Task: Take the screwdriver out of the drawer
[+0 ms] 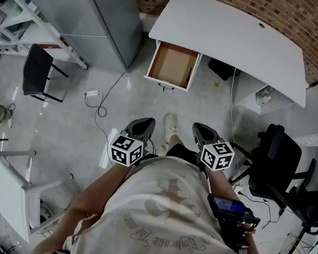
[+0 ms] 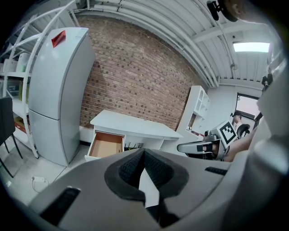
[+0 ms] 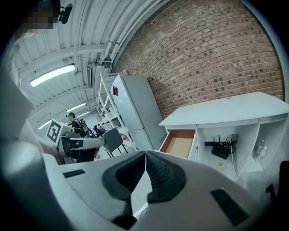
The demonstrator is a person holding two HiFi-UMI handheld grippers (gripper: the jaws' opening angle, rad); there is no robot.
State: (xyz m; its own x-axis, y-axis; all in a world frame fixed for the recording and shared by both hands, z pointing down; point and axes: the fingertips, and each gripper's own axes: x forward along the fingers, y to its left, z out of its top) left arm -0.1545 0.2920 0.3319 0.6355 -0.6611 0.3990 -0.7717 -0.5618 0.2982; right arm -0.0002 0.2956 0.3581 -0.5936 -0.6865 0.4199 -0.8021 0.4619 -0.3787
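Note:
The open drawer (image 1: 171,63) sticks out from under the white desk (image 1: 233,35), far ahead of me across the floor. Its brown bottom looks bare, except for a thin dark thing (image 1: 189,75) along its right wall that is too small to identify. The drawer also shows in the left gripper view (image 2: 106,145) and in the right gripper view (image 3: 179,143). My left gripper (image 1: 142,125) and right gripper (image 1: 202,131) are held close to my body, side by side, both aimed at the desk. The left gripper (image 2: 144,154) and right gripper (image 3: 145,155) are each shut with nothing between the pads.
A grey fridge (image 1: 98,12) stands left of the desk. A black chair (image 1: 39,71) and a white table (image 1: 7,191) are at the left, an office chair (image 1: 280,167) at the right. A cable with a plug block (image 1: 93,93) lies on the floor. A router (image 1: 220,69) sits under the desk.

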